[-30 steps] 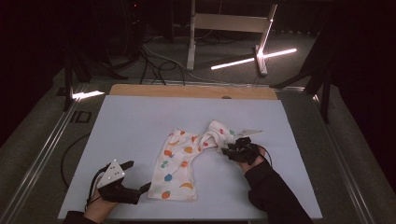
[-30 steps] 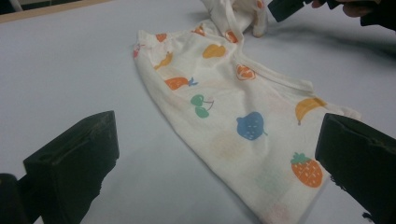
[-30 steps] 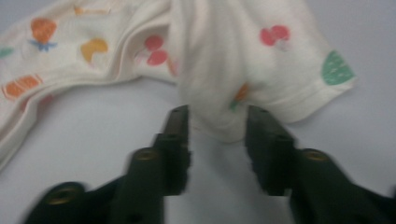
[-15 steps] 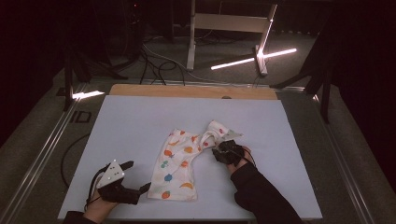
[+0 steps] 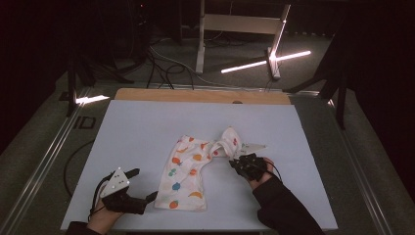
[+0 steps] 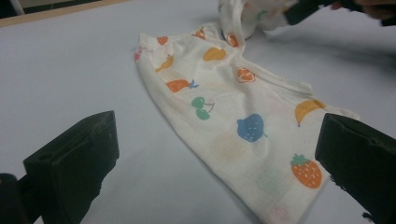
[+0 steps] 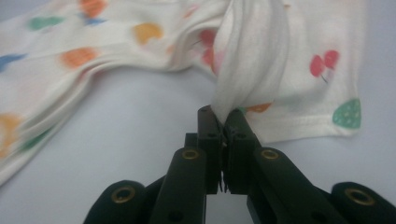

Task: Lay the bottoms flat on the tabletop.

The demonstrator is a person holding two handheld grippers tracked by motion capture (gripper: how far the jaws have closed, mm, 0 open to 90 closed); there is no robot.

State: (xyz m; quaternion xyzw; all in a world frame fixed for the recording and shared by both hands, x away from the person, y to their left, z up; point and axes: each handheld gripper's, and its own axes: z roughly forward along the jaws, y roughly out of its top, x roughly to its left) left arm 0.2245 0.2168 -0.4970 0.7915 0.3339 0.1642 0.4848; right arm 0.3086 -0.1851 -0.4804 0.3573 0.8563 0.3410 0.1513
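Note:
A white garment (image 5: 188, 174) printed with coloured fruit lies spread on the pale table (image 5: 147, 127), and its far end is bunched up. My right gripper (image 5: 236, 159) is at that bunched end. Its jaws have just been closing and now stand shut on a fold of the white cloth (image 7: 252, 60), which rises from the right gripper's tips (image 7: 225, 122). My left gripper (image 5: 144, 185) rests at the near left, open, beside the garment's lower hem. In the left gripper view, the left gripper (image 6: 217, 144) frames the garment (image 6: 233, 116) lying ahead, untouched.
A wooden strip (image 5: 200, 95) runs along the table's far edge. Beyond it stand a metal frame (image 5: 235, 24) and glowing light bars (image 5: 264, 61), with cables (image 5: 166, 63) on the floor. A metal rail (image 5: 44, 166) borders the table's left side.
The right gripper went left into the bunched cloth, shut on a fold, then drew back slightly right with it. The left gripper stayed put.

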